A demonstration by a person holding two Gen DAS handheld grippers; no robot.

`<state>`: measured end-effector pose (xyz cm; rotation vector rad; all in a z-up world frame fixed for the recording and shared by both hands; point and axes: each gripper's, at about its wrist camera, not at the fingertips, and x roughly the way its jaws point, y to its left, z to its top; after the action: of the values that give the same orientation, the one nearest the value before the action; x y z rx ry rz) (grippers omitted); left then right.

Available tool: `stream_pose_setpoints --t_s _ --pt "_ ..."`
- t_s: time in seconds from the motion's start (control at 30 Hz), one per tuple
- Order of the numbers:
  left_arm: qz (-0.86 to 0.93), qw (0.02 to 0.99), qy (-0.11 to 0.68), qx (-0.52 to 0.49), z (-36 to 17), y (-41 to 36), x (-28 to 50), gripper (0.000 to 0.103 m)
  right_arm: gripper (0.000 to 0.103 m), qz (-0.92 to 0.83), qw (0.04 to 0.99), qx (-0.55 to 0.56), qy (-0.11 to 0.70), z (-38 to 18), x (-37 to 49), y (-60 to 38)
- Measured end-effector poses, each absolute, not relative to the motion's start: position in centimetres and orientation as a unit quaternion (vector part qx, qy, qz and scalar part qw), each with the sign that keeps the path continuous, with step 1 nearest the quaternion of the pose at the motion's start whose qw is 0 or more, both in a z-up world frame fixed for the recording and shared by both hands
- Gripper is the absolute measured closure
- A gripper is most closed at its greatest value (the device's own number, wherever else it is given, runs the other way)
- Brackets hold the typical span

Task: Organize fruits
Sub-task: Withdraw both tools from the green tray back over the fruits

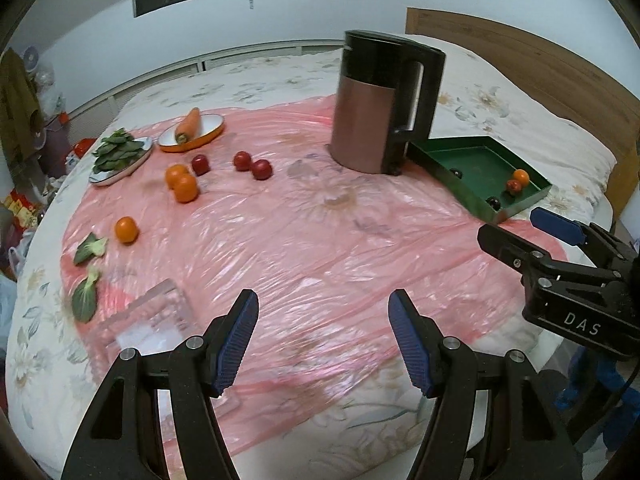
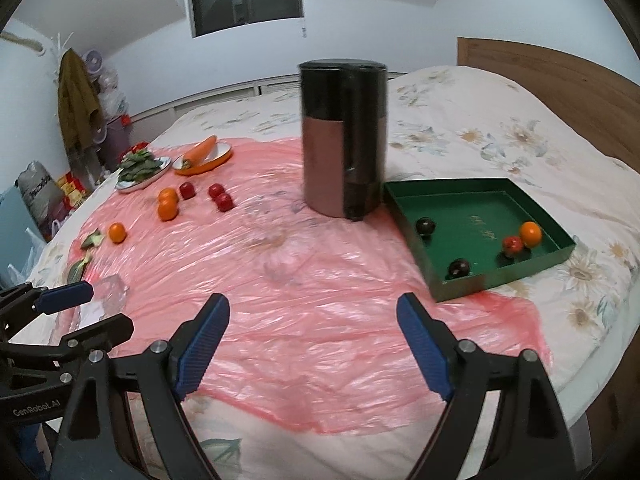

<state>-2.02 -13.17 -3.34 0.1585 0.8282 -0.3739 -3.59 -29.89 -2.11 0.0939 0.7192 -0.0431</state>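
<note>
A green tray (image 2: 404,200) at the right holds an orange (image 2: 530,233), a red fruit (image 2: 513,244) and two dark fruits (image 2: 425,226). It also shows in the left wrist view (image 1: 448,146). On the pink plastic sheet at the left lie three oranges (image 1: 186,189) and three red fruits (image 1: 261,169); one orange (image 1: 126,230) lies apart, nearer the front. My left gripper (image 1: 323,338) is open and empty above the sheet. My right gripper (image 2: 313,346) is open and empty, near the tray's front corner.
A copper and black kettle (image 1: 378,104) stands beside the tray. A plate of green leaves (image 1: 120,154) and an orange dish with a carrot (image 1: 192,130) sit at the far left. Loose leaves (image 1: 86,280) and a clear box (image 1: 148,320) lie at the left front. A wooden headboard (image 2: 560,80) is at the right.
</note>
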Motion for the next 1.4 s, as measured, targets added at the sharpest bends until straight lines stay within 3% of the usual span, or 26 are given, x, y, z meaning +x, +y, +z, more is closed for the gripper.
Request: stream_pose_setpoints --t_s 1.4 --pt "-0.092 0.910 0.402 0.041 -5.5 -4.1 3.4 0.041 0.000 0.083 0.926 0.018 0.368 -5.1 3.9 -21.4"
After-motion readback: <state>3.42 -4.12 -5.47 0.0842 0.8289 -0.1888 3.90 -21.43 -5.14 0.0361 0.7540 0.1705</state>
